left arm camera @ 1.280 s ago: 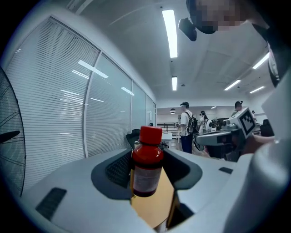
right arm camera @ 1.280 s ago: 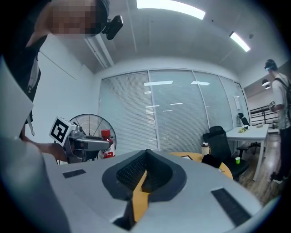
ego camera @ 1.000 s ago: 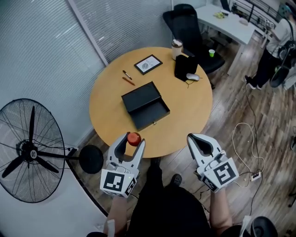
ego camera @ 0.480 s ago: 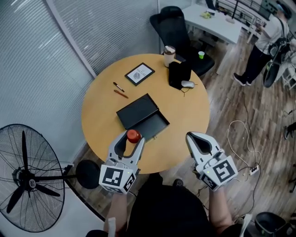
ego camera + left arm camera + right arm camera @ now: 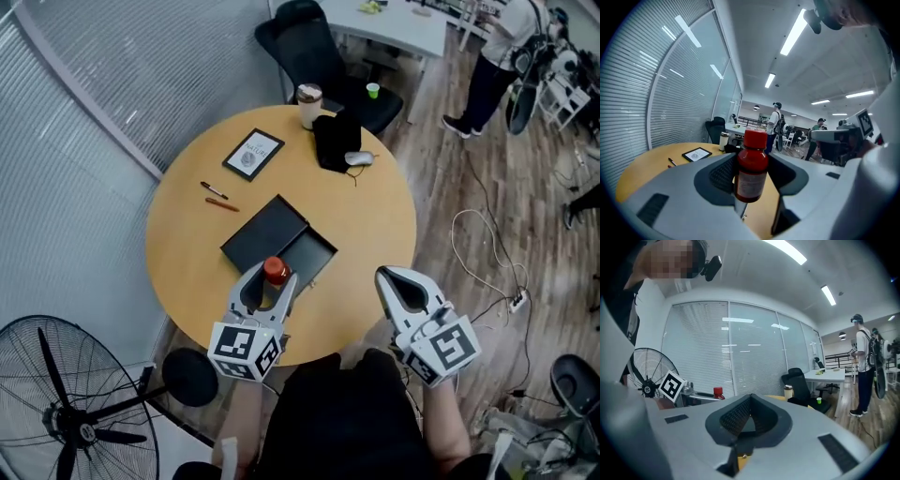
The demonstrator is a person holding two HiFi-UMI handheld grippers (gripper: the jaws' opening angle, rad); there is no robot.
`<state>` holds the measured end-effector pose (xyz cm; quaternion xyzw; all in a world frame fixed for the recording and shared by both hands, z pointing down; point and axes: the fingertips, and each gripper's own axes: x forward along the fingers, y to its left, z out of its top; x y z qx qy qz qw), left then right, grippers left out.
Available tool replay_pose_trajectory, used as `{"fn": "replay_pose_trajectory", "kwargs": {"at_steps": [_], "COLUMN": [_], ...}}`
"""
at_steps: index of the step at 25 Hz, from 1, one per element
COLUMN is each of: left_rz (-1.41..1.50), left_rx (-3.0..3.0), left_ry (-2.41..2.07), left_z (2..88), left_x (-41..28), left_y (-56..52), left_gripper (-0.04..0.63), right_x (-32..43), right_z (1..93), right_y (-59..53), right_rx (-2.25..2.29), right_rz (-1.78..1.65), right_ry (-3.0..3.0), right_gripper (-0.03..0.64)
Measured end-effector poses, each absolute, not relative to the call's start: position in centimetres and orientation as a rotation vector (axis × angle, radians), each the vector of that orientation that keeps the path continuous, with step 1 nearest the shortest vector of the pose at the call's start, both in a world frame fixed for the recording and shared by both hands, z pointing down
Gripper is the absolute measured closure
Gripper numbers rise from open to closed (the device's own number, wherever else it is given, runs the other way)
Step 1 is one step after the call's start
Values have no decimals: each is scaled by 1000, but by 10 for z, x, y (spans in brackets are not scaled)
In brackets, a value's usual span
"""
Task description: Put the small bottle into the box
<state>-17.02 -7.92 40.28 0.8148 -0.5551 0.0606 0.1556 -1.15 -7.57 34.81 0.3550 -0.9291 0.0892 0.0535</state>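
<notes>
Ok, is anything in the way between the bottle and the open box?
Nothing. In the head view the small bottle, gripped by the left gripper, hangs right at the box's near edge; only bare table shows beside it.

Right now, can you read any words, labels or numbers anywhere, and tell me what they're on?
Nothing here can be read.
Label on the bottle: too blurred.
Print on the framed card on the table: too small.
On the marker cubes: square patterns only, no letters.

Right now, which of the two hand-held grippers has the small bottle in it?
The left hand-held gripper: its jaws are shut on the red-capped small bottle. The right hand-held gripper has its jaws together with nothing between them.
</notes>
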Motion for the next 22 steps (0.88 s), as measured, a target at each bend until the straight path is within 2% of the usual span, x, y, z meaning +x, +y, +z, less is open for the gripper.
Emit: {"fn": "replay_pose_trajectory", "kwargs": {"at_steps": [22], "left_rz": [316], "left_rx": [2079], "left_ry": [-1337], "left_z": [540], "left_x": [-162], "left_y": [-130], "left_gripper": [388], "right_x": [-10], "right_z": [394], "right_y": [-84], "right_rx": [1098], "right_rz": [433], "right_ry": [-2695], "right_gripper": [607]}}
